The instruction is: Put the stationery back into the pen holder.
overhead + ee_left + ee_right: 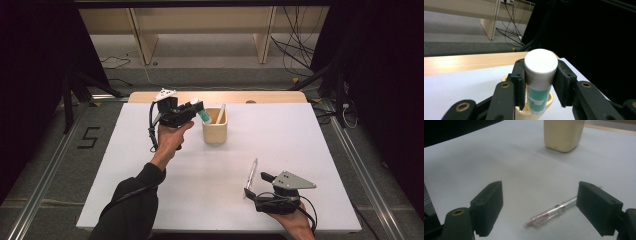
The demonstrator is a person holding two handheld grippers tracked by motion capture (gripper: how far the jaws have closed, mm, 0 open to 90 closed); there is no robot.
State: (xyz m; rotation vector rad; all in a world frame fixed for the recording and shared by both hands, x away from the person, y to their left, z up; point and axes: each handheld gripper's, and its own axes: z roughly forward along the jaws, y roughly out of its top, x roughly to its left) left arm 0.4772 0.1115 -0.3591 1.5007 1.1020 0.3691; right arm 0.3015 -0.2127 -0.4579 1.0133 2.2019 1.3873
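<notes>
Loading of the beige holder [215, 131] near the desk's far edge looks underway: left gripper [540, 82] pinches a glue stick [539, 82] over it; right gripper [540, 210], spread, straddles a pen [550, 214] near the front edge, likely next needing closing.

White-topped table [150, 200] standing at the centre, a pale wooden strip [215, 96] showing along its far edge. Grey carpet floor [45, 165] lying all around, a black "5" marking [88, 137] sitting at the left. Light wooden shelving [200, 30] standing beyond, black cables [295, 45] trailing at its right end. Black curtains [35, 60] hanging on both sides. Metal rails [40, 190] running along the floor.
</notes>
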